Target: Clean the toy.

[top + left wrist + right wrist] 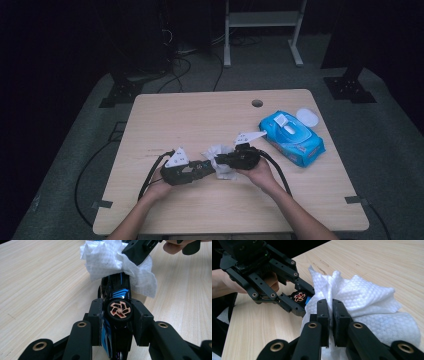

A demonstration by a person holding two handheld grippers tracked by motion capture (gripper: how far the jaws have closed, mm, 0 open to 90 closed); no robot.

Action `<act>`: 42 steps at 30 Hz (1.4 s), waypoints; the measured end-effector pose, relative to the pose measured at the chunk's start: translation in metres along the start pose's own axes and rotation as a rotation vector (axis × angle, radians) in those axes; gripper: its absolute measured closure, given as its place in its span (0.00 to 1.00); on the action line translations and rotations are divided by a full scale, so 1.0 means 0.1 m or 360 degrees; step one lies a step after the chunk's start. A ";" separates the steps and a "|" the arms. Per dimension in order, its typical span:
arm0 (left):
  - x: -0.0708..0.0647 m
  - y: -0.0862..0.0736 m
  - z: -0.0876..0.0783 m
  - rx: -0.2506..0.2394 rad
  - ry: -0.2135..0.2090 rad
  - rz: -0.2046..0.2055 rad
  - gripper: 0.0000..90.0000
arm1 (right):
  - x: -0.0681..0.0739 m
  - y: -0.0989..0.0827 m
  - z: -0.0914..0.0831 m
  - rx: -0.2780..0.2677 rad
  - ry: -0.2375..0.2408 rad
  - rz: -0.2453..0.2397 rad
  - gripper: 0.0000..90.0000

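Toy car (117,293), black with blue markings and a copper-coloured wheel (121,310), held just above the tabletop (200,115) midway along its near edge. The left gripper (119,315) clamps the car's body at the wheel. A white wet wipe (362,300) is draped over the car's far end, pinched in the nearly closed jaws of the right gripper (331,315). To wipe well, keep the left clamp steady and draw the wipe along the body in short strokes, without dislodging the car. The blue wet-wipe pack (291,137) lies near the right edge.
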State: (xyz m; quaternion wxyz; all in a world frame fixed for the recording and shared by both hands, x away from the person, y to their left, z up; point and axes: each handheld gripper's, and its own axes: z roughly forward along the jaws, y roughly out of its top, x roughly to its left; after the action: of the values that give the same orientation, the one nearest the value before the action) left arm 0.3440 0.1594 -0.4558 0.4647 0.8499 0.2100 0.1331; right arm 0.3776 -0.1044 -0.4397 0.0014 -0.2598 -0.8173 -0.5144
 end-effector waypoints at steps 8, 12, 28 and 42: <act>0.00 0.18 0.22 0.0210 -0.0006 0.0122 0.56 | 0.04 0.03 0.03 0.0024 -0.0007 -0.0036 0.94; 0.03 0.19 0.25 0.0225 0.0002 0.0119 0.64 | 0.03 0.02 -0.02 0.0020 -0.0053 -0.0062 0.94; 0.08 0.11 0.05 0.0272 -0.0020 0.0137 0.64 | -0.05 -0.09 -0.16 0.0013 -0.0158 -0.0054 0.94; 0.09 0.24 0.15 0.0408 -0.0055 0.0183 0.62 | -0.14 -0.16 -0.17 -0.0014 -0.0116 0.0032 0.94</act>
State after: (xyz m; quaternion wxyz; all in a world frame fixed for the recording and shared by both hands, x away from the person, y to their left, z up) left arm 0.3635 0.1413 -0.4431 0.3473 0.9151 0.1682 0.1170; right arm 0.3782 -0.1299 -0.4484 -0.0243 -0.2866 -0.8118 -0.5082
